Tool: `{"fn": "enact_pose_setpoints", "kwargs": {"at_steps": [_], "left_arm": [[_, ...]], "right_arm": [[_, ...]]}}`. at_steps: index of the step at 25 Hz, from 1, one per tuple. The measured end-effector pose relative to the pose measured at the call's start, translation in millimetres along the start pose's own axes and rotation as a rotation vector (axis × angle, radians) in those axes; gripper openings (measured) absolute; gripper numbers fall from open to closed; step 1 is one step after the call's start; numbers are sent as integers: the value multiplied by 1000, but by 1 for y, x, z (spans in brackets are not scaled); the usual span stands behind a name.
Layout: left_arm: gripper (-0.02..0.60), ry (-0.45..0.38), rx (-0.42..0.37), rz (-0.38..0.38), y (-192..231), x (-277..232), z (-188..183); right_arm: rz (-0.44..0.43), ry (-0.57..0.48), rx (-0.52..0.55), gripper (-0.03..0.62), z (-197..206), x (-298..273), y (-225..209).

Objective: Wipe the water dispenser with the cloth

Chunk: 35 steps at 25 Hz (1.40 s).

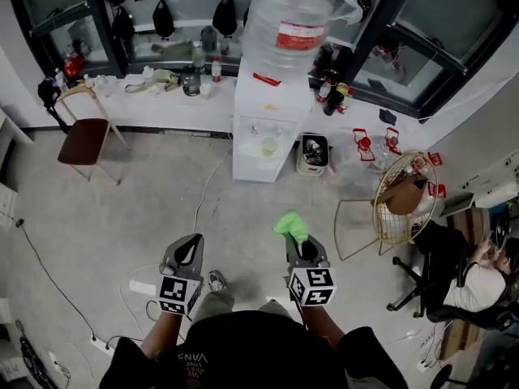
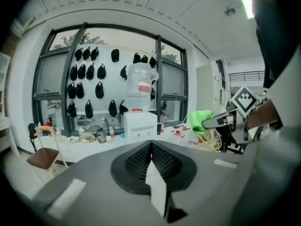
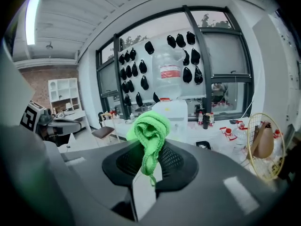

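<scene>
A white water dispenser (image 1: 263,128) with a large clear bottle (image 1: 290,24) on top stands against the far window ledge, well ahead of both grippers. It also shows in the left gripper view as the dispenser (image 2: 140,125) and in the right gripper view as the dispenser (image 3: 171,113). My right gripper (image 1: 298,240) is shut on a bunched green cloth (image 1: 291,226), which sticks out past its jaws as the cloth (image 3: 150,133). My left gripper (image 1: 188,248) is shut with nothing in it, its jaws pressed together in the left gripper view (image 2: 151,150).
A brown chair (image 1: 85,139) stands at the left. A gold wire chair (image 1: 400,201) and red-handled items are to the dispenser's right. A small bin (image 1: 314,153) sits beside the dispenser. Cables and a power strip (image 1: 143,287) lie on the floor. A seated person (image 1: 474,278) is at far right.
</scene>
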State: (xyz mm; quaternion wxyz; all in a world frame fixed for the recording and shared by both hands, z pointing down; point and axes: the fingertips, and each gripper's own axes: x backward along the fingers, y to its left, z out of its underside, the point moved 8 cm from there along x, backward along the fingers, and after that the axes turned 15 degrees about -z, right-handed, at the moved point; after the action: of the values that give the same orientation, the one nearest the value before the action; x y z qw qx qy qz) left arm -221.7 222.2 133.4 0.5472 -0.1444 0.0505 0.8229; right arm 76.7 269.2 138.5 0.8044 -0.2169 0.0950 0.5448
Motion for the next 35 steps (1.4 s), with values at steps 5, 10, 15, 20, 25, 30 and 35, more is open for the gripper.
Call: {"fn": "enact_pose_setpoints", "kwargs": {"at_steps": [5, 10, 15, 20, 25, 30, 35], "left_arm": [[2, -8, -35, 72, 30, -48, -16], [2, 5, -10, 84, 27, -82, -17], [2, 69, 7, 11, 8, -113, -15], [2, 81, 59, -106, -30, -142, -21], [2, 78, 93, -195, -65, -167, -18], [2, 114, 137, -243, -66, -182, 7], [2, 154, 132, -258, -43, -199, 46]], "right_arm": [[47, -10, -6, 80, -22, -28, 2], [47, 15, 2, 80, -32, -51, -20], [-18, 26, 32, 80, -41, -76, -61], [-145, 103, 124, 80, -61, -96, -112], [-266, 157, 202, 80, -52, -127, -159], [-323, 222, 199, 80, -30, -154, -173], [-300, 197, 157, 80, -1, -192, -183]]}}
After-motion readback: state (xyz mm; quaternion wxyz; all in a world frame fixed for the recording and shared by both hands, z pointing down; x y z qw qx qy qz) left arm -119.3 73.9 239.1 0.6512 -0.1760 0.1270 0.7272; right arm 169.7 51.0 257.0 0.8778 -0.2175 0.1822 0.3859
